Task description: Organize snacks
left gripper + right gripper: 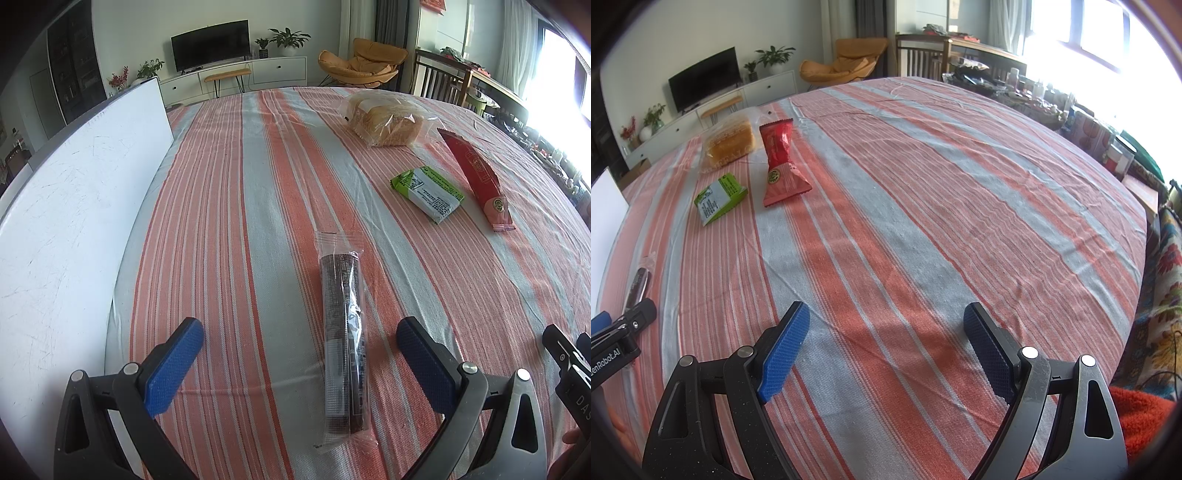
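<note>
Table: a red and grey striped cloth (923,206) is covering the table, wrinkling toward its right edge.
Left edge: a white board (74,192) is standing along it.
Far wall: a dark television (210,44) is sitting on a low white cabinet (258,72), with potted plants (288,38) beside it.
Seating: an orange lounge chair (362,64) is resting past the far edge.
Light: a bright window (1082,40) is glaring beyond the right edge.
Clutter: a wooden shelf unit (931,55) is holding piled items.
</note>
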Demonstrator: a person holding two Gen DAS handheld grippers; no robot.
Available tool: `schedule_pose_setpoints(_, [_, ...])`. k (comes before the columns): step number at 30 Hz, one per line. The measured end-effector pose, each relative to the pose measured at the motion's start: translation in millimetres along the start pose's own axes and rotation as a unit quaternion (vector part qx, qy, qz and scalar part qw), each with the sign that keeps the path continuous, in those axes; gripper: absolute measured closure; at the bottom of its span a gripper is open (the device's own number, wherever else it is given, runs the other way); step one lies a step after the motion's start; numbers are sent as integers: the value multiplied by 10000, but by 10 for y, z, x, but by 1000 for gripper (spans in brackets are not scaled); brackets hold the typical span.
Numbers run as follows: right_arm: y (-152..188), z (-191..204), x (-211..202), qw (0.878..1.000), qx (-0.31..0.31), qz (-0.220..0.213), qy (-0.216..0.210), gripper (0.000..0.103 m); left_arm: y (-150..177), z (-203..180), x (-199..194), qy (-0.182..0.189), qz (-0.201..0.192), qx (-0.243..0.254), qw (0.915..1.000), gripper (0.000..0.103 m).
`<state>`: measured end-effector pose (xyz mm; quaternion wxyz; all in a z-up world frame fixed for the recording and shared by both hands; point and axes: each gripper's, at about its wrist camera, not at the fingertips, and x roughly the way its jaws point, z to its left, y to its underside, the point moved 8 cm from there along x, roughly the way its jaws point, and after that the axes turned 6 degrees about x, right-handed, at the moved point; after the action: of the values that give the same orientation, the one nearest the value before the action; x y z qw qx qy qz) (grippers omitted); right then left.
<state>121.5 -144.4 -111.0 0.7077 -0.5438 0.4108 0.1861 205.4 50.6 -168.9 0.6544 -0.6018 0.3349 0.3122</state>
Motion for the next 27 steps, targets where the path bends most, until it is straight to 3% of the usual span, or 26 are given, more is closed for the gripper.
schedule_pose_setpoints(27, [2,-8,0,10000,-1,-2,2,15,0,-1,0,1,0,-1,10000,0])
